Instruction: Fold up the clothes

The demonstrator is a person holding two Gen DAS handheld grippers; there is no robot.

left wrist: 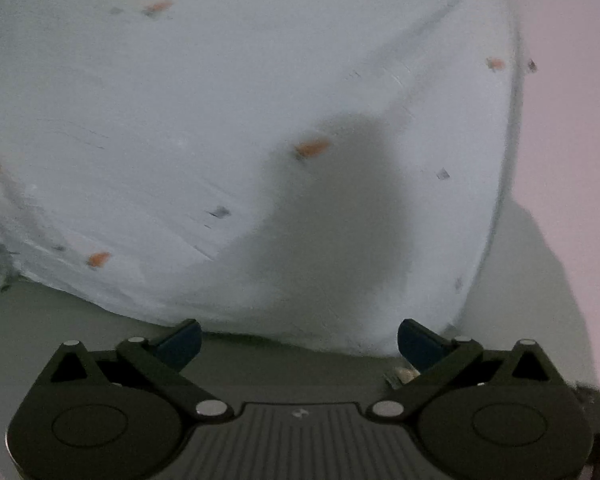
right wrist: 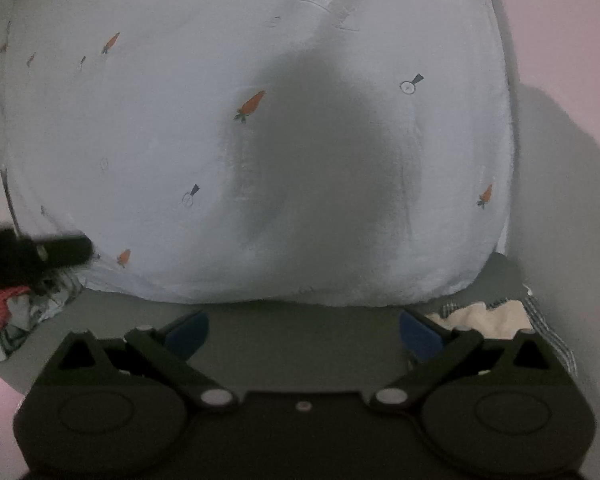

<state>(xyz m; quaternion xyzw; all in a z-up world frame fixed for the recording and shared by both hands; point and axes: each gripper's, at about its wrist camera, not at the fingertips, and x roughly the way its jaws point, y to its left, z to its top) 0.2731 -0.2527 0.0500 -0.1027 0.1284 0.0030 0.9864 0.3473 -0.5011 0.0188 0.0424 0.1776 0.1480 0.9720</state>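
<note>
A pale blue garment (left wrist: 228,120) printed with small orange carrots lies flat and fills most of both views; it also shows in the right wrist view (right wrist: 260,140). My left gripper (left wrist: 299,342) is open and empty, its blue-padded fingers just short of the garment's near edge. My right gripper (right wrist: 304,330) is open and empty too, hovering just before the garment's near hem. The left gripper's black body (right wrist: 40,254) shows at the left edge of the right wrist view, touching the garment's left corner.
The garment lies on a grey surface (right wrist: 300,316). A crumpled patterned cloth (right wrist: 32,316) lies at the lower left. A cream cloth with a checked edge (right wrist: 496,318) lies at the lower right. A pinkish area (left wrist: 572,80) lies to the right.
</note>
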